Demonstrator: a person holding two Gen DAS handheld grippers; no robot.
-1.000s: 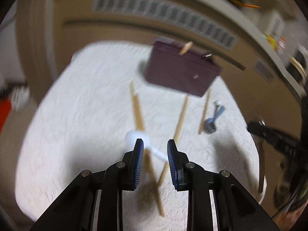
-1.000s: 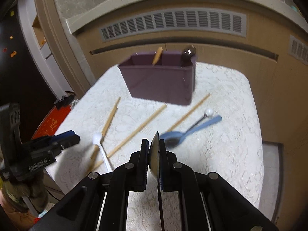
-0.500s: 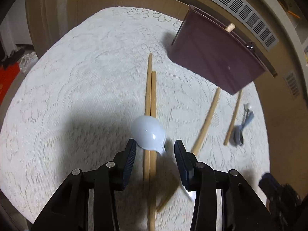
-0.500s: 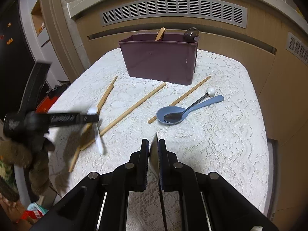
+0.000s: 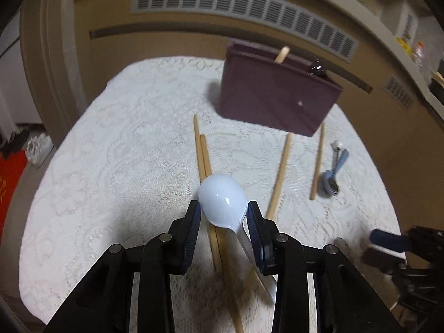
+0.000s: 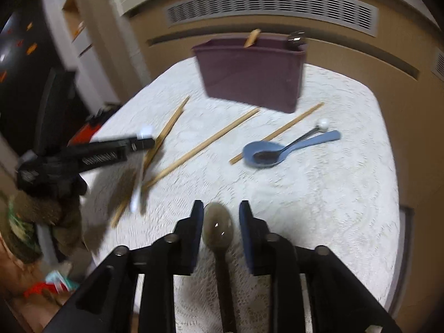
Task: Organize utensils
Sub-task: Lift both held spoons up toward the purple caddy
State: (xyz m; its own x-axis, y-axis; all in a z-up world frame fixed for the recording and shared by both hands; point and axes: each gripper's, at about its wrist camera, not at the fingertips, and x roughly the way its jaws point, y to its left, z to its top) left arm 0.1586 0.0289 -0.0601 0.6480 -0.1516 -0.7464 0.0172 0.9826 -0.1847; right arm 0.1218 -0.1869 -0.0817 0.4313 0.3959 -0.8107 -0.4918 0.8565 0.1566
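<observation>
A white spoon (image 5: pixel 223 202) has its bowl between the pads of my left gripper (image 5: pixel 223 208), whose jaws are closing; both pads touch the bowl's sides. Its handle slants down over two wooden chopsticks (image 5: pixel 204 155). In the right wrist view the left gripper (image 6: pixel 138 141) shows blurred at the left, with the white spoon (image 6: pixel 136 186) hanging below it. My right gripper (image 6: pixel 219 211) is low over the cloth, jaws opening. A dark metal spoon (image 6: pixel 217 229) lies bowl-up between its fingers, a gap on each side. The purple holder (image 6: pixel 249 77) stands at the back.
The holder (image 5: pixel 277 100) has a wooden handle and a dark spoon standing in it. Two more chopsticks (image 6: pixel 205 145) lie in front of it. A blue spoon (image 6: pixel 263 152) with a small dark spoon in it lies at the right. White lace tablecloth (image 6: pixel 333 208); a vented cabinet stands behind.
My right gripper sank and its jaws parted; the dark spoon, gripped edge-on before, now lies flat between them. My left jaws came in against the white spoon's bowl.
</observation>
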